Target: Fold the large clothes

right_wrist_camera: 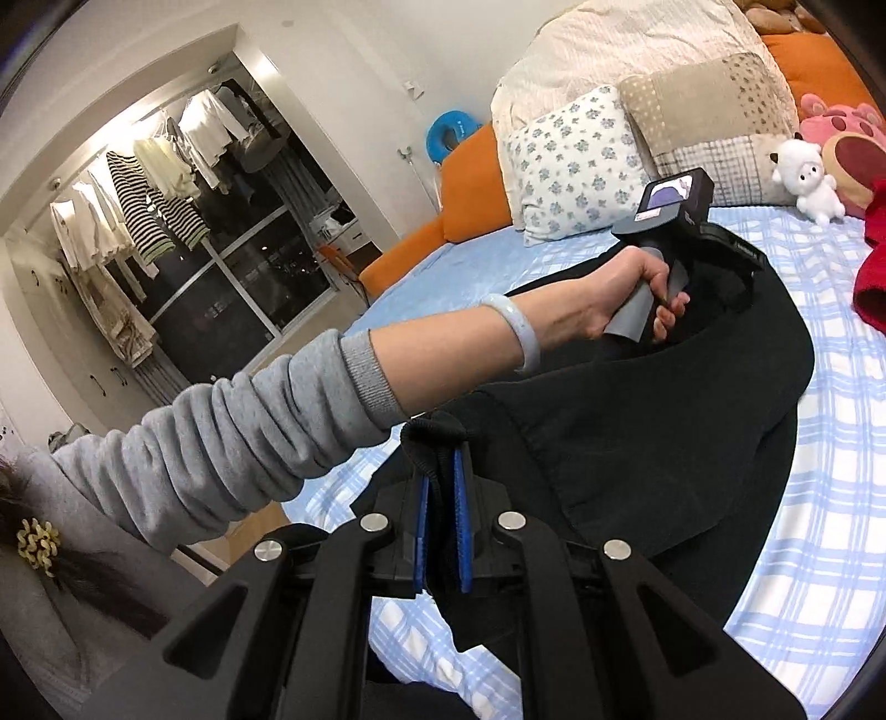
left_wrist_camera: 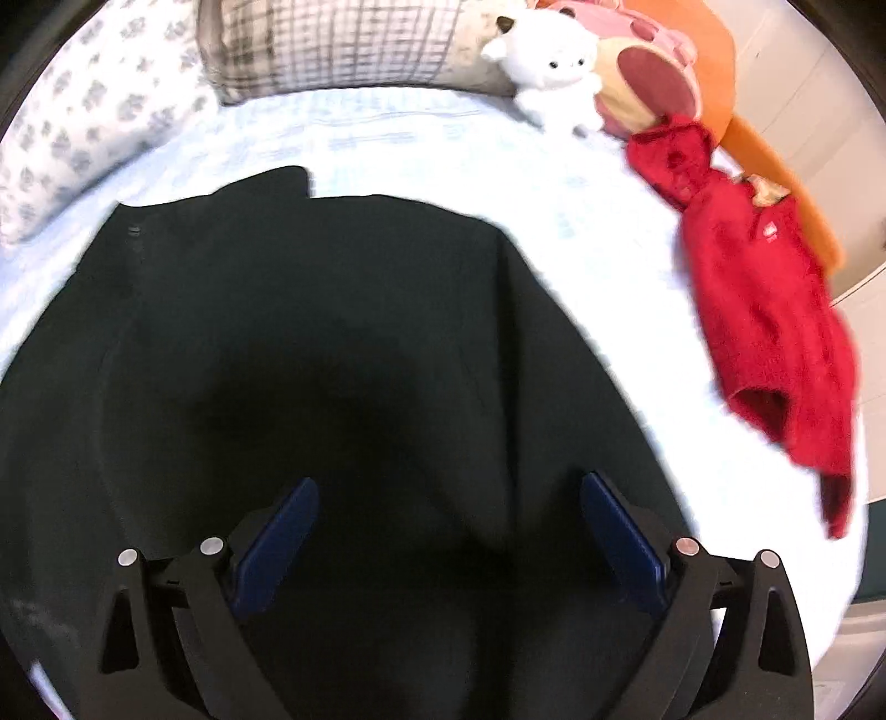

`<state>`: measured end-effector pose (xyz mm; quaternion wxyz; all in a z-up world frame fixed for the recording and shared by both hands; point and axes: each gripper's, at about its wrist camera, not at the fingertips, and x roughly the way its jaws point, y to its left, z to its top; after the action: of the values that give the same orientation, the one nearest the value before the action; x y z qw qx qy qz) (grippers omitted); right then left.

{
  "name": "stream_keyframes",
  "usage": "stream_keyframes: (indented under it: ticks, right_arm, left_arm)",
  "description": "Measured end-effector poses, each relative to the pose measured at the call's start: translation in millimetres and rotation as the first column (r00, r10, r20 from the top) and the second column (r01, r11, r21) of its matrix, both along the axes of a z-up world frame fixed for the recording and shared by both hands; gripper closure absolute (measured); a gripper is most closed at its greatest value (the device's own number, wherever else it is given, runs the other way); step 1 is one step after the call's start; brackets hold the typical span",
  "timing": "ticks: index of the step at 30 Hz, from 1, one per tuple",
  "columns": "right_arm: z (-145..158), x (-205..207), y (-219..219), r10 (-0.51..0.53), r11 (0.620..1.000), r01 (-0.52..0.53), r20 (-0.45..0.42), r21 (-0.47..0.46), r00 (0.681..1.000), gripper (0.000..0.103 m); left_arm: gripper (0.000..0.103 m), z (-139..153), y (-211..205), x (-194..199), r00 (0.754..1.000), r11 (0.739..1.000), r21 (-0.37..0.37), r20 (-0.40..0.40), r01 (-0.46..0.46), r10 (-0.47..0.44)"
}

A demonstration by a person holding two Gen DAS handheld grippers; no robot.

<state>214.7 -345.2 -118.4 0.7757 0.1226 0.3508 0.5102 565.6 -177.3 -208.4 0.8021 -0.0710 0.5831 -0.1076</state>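
A large black garment (left_wrist_camera: pixel 310 343) lies spread on the bed and also shows in the right wrist view (right_wrist_camera: pixel 637 432). My left gripper (left_wrist_camera: pixel 448 493) is open, its blue pads (left_wrist_camera: pixel 277 548) wide apart just above the black cloth. The left gripper's body shows in the right wrist view (right_wrist_camera: pixel 686 221), held over the garment's far part. My right gripper (right_wrist_camera: pixel 443 471) is shut on a ribbed edge of the black garment (right_wrist_camera: pixel 432 437) and lifts it off the bed.
A red sweater (left_wrist_camera: pixel 769 327) lies on the checked blue sheet (left_wrist_camera: pixel 443 149) at the right. Pillows (left_wrist_camera: pixel 343 44), a white plush toy (left_wrist_camera: pixel 554 66) and a pink plush (left_wrist_camera: pixel 653 77) line the headboard. A rack of hanging clothes (right_wrist_camera: pixel 155 194) stands by the window.
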Motion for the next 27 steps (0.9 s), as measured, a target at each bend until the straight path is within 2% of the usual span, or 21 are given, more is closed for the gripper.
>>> stream_keyframes:
  ticks: [1, 3, 6, 8, 9, 12, 15, 17, 19, 21, 22, 25, 27]
  right_arm:
    - [-1.0, -0.5, 0.4, 0.005, 1.000, -0.005, 0.001, -0.004, 1.000, 0.094]
    - [-4.0, 0.7, -0.3, 0.005, 1.000, -0.005, -0.006, 0.001, 1.000, 0.094]
    - [-6.5, 1.3, -4.0, -0.003, 1.000, 0.003, -0.007, 0.003, 1.000, 0.094]
    - [-7.4, 3.4, -6.7, -0.008, 1.000, 0.008, -0.012, 0.008, 1.000, 0.094]
    - [-7.9, 4.6, -7.8, -0.010, 1.000, 0.010, -0.015, 0.011, 1.000, 0.094]
    - [-12.2, 6.4, -8.4, -0.012, 1.000, 0.012, -0.022, 0.009, 1.000, 0.094]
    - [-17.2, 4.7, -5.6, -0.005, 1.000, 0.005, -0.033, 0.010, 0.999, 0.094]
    - [-21.7, 4.8, -4.3, -0.002, 1.000, 0.003, -0.040, 0.006, 0.999, 0.093]
    - [-25.5, 5.5, -3.8, -0.004, 1.000, 0.004, -0.040, -0.003, 0.999, 0.093]
    - [-29.3, 8.2, -4.6, -0.003, 1.000, 0.003, -0.051, 0.004, 0.999, 0.093]
    - [-30.2, 9.8, -5.8, 0.001, 1.000, 0.000, -0.055, 0.008, 0.998, 0.093]
    - [-28.1, 10.8, -3.5, 0.002, 1.000, -0.002, -0.052, 0.016, 0.999, 0.093]
    - [-28.9, 10.5, -3.4, 0.004, 1.000, -0.003, -0.051, 0.027, 0.999, 0.093]
  left_arm:
    - [0.006, -2.4, 1.1, 5.1, 1.000, 0.997, -0.079, -0.017, -0.002, 0.001]
    - [0.006, -8.0, -1.5, 13.3, 0.999, 0.984, -0.176, -0.039, -0.004, -0.003]
    - [0.006, -21.5, -15.9, 26.2, 0.998, 0.992, -0.123, -0.068, 0.000, -0.009]
    - [0.006, -23.1, -19.6, 29.4, 0.998, 0.994, -0.114, -0.058, -0.004, -0.002]
    - [0.007, -21.7, -19.8, 30.4, 0.999, 0.993, -0.122, -0.047, -0.006, 0.001]
    - [0.021, -16.7, -16.5, 36.5, 0.999, 0.989, -0.146, -0.046, -0.028, 0.022]
    - [0.028, -14.2, -5.8, 35.9, 0.998, 0.982, -0.185, -0.059, -0.036, 0.025]
    - [0.028, -13.3, 1.3, 35.9, 0.997, 0.977, -0.210, -0.076, -0.033, 0.017]
    - [0.022, -9.4, 9.7, 32.3, 0.995, 0.970, -0.239, -0.094, -0.041, 0.019]
    - [0.024, -3.9, 12.5, 28.4, 0.995, 0.958, -0.285, -0.100, -0.043, 0.015]
    - [0.029, 2.0, 10.9, 26.9, 0.996, 0.953, -0.302, -0.093, -0.028, 0.000]
    - [0.040, 19.1, -0.6, 25.6, 0.998, 0.956, -0.291, -0.038, 0.034, -0.047]
    - [0.041, 23.9, -5.0, 26.5, 0.997, 0.959, -0.275, -0.013, 0.066, -0.072]
